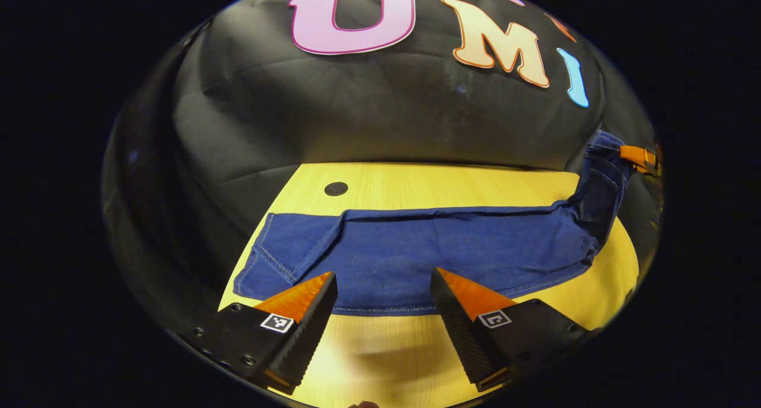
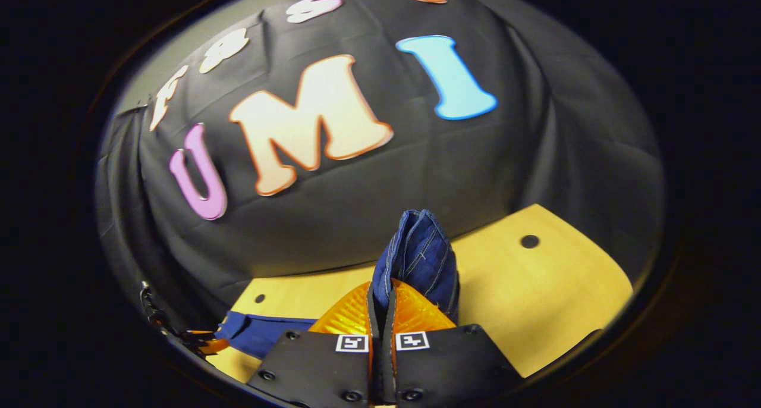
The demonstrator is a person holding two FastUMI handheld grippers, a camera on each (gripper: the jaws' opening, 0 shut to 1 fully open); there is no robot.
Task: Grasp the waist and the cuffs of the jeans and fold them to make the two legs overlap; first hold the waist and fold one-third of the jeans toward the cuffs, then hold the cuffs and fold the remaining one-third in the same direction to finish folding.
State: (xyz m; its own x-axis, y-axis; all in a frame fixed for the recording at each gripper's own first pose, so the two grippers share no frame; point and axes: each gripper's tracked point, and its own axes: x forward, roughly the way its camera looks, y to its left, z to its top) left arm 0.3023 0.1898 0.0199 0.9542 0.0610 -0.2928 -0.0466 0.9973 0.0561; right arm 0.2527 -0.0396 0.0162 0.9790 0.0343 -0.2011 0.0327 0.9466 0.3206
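The blue jeans (image 1: 416, 247) lie lengthwise across the yellow table (image 1: 452, 185), with a stitched panel at their left end. My left gripper (image 1: 382, 274) is open and hovers over their near edge, with nothing between its fingers. The jeans' right end (image 1: 597, 188) rises off the table, held by my right gripper (image 1: 639, 157). In the right gripper view that gripper (image 2: 380, 288) is shut on a bunched fold of denim (image 2: 419, 253), which sticks up past the fingertips. I cannot tell whether this is the waist or the cuffs. The rest of the jeans (image 2: 261, 332) trails low on the left.
A dark round hole (image 1: 336, 188) marks the table's far left part; another hole (image 2: 529, 241) shows at the right in the right gripper view. The black cloth wall (image 1: 386, 116) stands close behind the table. Bare tabletop (image 2: 553, 301) lies right of the lifted denim.
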